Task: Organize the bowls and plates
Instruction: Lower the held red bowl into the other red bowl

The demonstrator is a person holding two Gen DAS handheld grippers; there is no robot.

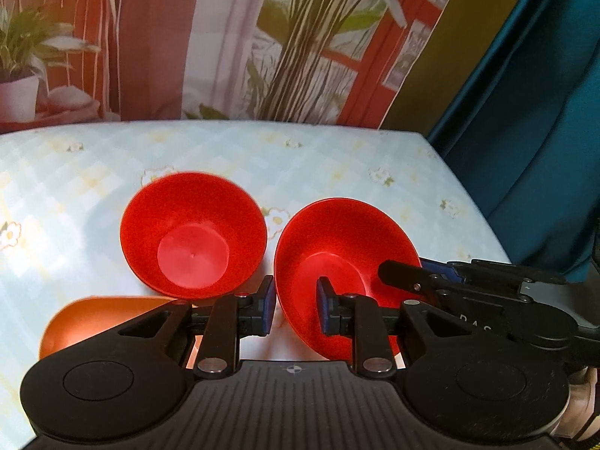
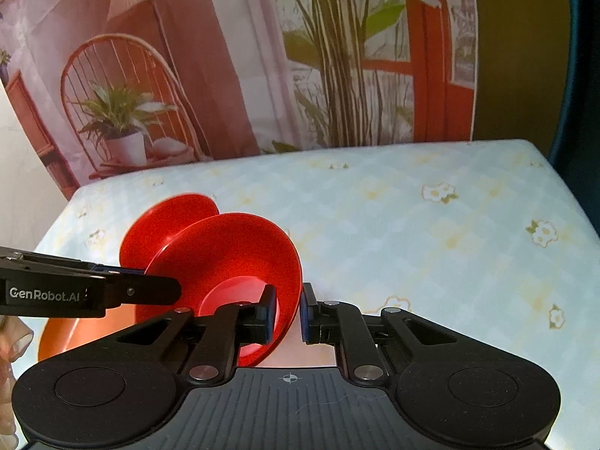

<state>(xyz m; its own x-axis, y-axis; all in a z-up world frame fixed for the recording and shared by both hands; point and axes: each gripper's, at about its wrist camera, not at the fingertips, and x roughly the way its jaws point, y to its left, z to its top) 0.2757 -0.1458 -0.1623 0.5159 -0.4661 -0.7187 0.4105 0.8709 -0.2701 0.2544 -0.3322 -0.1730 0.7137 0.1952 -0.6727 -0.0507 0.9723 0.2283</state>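
Note:
Two red bowls are in the left wrist view: one (image 1: 193, 234) rests on the table, tilted toward me; the other (image 1: 337, 258) is tipped up and held. My left gripper (image 1: 294, 305) straddles the near rim of the held bowl, jaws partly apart with a gap to the left pad. My right gripper (image 2: 288, 309) is shut on that bowl's rim (image 2: 240, 258); it shows from the right in the left wrist view (image 1: 405, 275). The resting red bowl (image 2: 165, 217) lies behind it. An orange plate (image 1: 93, 318) lies at the near left, partly hidden.
The table (image 2: 412, 217) has a pale blue flowered cloth. A printed backdrop of plants and a chair hangs behind it. A teal curtain (image 1: 543, 131) hangs at the right. The table's right edge runs close beside the held bowl in the left wrist view.

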